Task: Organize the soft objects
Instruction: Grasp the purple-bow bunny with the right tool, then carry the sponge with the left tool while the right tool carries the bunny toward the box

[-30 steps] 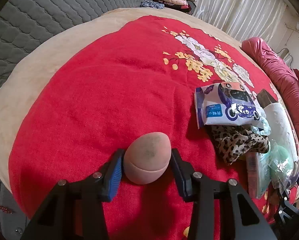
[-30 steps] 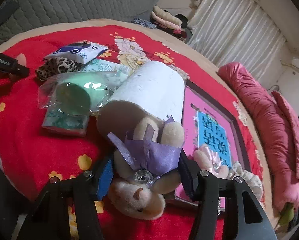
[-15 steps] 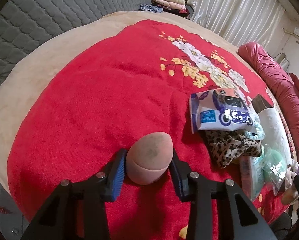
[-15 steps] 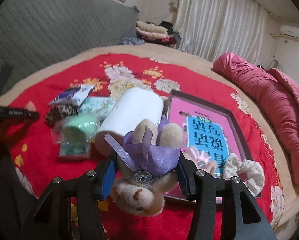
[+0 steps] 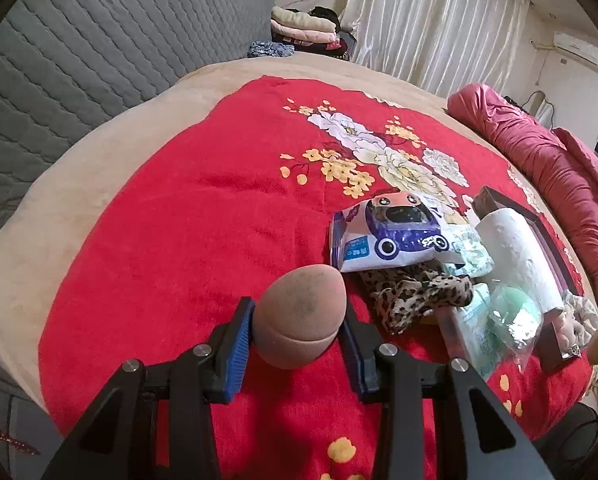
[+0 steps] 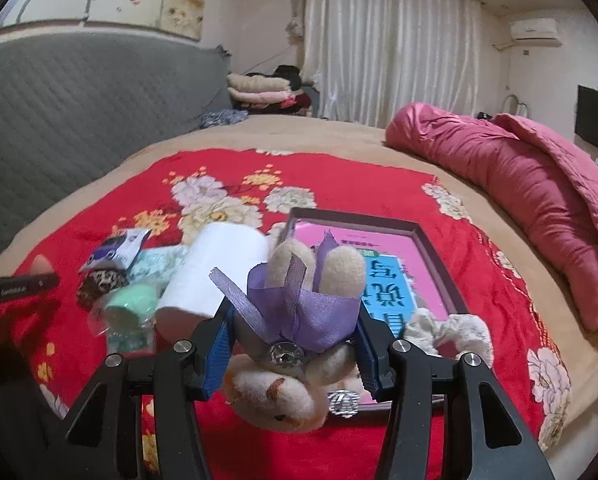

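Left wrist view: the left tool (image 5: 299, 332) clenched a tan makeup sponge (image 5: 299, 320) above the red blanket (image 5: 179, 240); a wipes pack (image 5: 391, 240) lay at two o'clock.

Right wrist view: the right tool (image 6: 293, 346) gripped a plush rabbit (image 6: 295, 328), the paper roll (image 6: 215, 276) at ten o'clock.

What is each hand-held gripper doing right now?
Left hand-held gripper: closed on the makeup sponge.
Right hand-held gripper: closed on the plush toy.

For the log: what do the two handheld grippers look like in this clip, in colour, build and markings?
Both look alike. The left gripper and the right gripper each have two black angular fingers with triangular cut-outs, round silver bolts at the joints, and ribbed blue pads on the inner faces of the fingers. From the right wrist view, the left gripper's black side carries small white lettering, too small to read. No cables or sleeves show.
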A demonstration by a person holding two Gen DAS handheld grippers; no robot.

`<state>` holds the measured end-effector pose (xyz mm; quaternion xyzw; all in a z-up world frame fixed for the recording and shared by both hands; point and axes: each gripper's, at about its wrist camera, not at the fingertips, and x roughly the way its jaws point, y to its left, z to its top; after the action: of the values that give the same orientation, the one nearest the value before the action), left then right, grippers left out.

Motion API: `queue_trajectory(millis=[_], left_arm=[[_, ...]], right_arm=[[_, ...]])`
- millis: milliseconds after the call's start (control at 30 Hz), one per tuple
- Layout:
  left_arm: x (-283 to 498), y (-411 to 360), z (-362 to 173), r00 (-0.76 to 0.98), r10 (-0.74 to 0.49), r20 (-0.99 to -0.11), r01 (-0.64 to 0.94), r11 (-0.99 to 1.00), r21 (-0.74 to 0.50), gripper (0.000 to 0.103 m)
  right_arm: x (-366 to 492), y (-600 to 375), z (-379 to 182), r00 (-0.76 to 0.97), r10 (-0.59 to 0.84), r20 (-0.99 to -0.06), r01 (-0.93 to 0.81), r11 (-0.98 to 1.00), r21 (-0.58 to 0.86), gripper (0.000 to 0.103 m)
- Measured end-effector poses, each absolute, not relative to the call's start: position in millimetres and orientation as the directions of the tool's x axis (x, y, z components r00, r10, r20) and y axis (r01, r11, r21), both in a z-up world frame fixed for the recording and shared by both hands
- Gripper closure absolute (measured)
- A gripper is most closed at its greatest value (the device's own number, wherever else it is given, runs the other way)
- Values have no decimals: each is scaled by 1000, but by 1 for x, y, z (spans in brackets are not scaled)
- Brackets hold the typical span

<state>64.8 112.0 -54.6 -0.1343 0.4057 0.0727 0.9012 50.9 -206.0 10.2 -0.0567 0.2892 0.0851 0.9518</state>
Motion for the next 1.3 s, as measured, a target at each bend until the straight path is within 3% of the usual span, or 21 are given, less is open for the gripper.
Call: queue_trajectory(millis=[267,667,867,1000,1300], left_arm=[[51,85,-32,681,34,-732,-197,971,-138,62],[57,-5,27,714,-119,-689,-25,980,-196,62],[78,-80,46,711,-208,-672,130,978,-165,62],[99,-126,40,654,-281,-702,227,958,-173,62],[132,-197,-3,533,-278,-799,321,940,-113,62]], right_arm=[[48,-235,22,847,114,-519,-141,990,-13,48],[40,-292,36,897,29,-442,-12,999,41,48],[38,-308,38,908,12,-419,16,998,63,48],[36,-315,39,912,-4,-410,36,997,71,48],[35,-322,35,908,-7,-418,44,996,79,48]])
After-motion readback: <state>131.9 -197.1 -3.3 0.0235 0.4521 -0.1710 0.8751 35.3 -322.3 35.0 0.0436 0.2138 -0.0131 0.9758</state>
